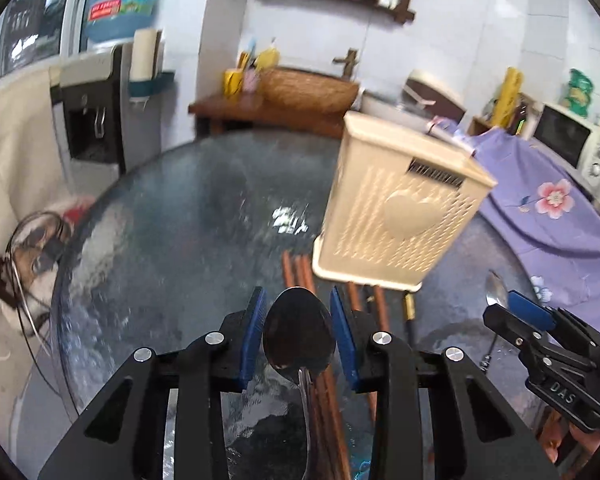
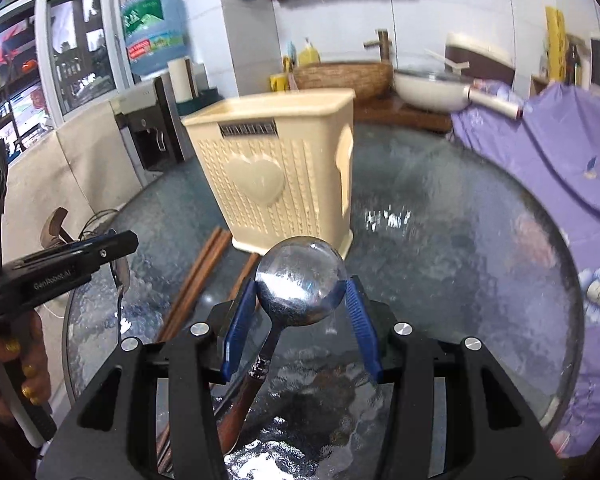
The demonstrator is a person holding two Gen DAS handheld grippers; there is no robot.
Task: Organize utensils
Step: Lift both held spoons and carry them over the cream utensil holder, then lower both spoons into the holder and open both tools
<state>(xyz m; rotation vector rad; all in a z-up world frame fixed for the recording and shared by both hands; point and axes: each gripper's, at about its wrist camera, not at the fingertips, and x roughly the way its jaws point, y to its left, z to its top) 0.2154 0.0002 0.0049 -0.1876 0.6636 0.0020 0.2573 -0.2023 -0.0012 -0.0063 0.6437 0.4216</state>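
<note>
In the left wrist view my left gripper (image 1: 298,296) is shut on the bowl of an all-metal spoon (image 1: 298,336), whose handle hangs down toward the camera. My right gripper (image 2: 301,282) is shut on the round bowl of a wooden-handled spoon (image 2: 296,300), lifted above the table. A cream perforated utensil holder (image 1: 400,208) (image 2: 284,176) with a heart on its side stands upright just beyond both grippers. Brown chopsticks (image 1: 296,268) (image 2: 200,276) lie on the glass at its foot. Each gripper shows in the other's view: the right gripper (image 1: 540,332), the left gripper (image 2: 80,256).
The round glass table (image 1: 180,240) (image 2: 440,260) carries everything. A purple flowered cloth (image 1: 540,200) (image 2: 560,168) drapes its right side. A water dispenser (image 1: 92,120) stands at the left, a microwave (image 1: 568,136) at the right. A person's hand (image 2: 16,360) grips the left tool.
</note>
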